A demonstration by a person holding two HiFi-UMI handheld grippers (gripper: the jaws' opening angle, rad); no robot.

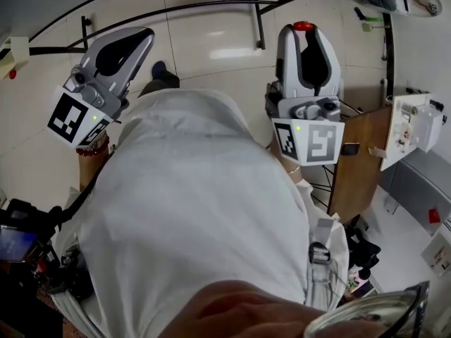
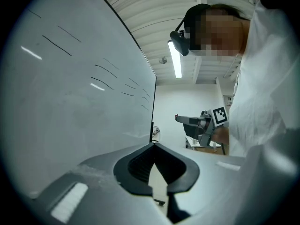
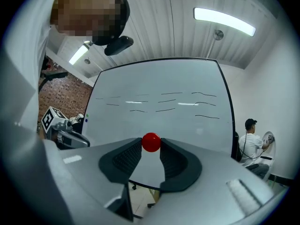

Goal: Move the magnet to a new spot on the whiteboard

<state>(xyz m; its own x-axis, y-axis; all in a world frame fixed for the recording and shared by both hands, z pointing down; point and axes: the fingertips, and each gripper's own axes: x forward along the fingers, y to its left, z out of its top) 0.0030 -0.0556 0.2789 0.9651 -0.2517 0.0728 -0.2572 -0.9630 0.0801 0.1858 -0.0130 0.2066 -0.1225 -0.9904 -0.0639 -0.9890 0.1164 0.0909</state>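
My right gripper point(image 3: 151, 146) is shut on a small red ball magnet point(image 3: 151, 142), pinched at the tips of its two dark pads. The whiteboard point(image 3: 159, 121) stands ahead of it, its whole black frame in sight, with a few thin black strokes on it; the magnet is held off the board. From the head view the magnet point(image 1: 303, 26) shows at the top of the right gripper point(image 1: 304, 34). My left gripper point(image 2: 153, 146) is shut with nothing in it, beside the whiteboard point(image 2: 70, 88), whose surface runs along its left. It shows at the upper left point(image 1: 141, 39) of the head view.
A person in a white shirt point(image 3: 253, 144) stands past the board's right edge. A wooden table point(image 1: 363, 157) and a white device point(image 1: 416, 129) stand at the right. My own white coat point(image 1: 197, 217) fills the middle of the head view.
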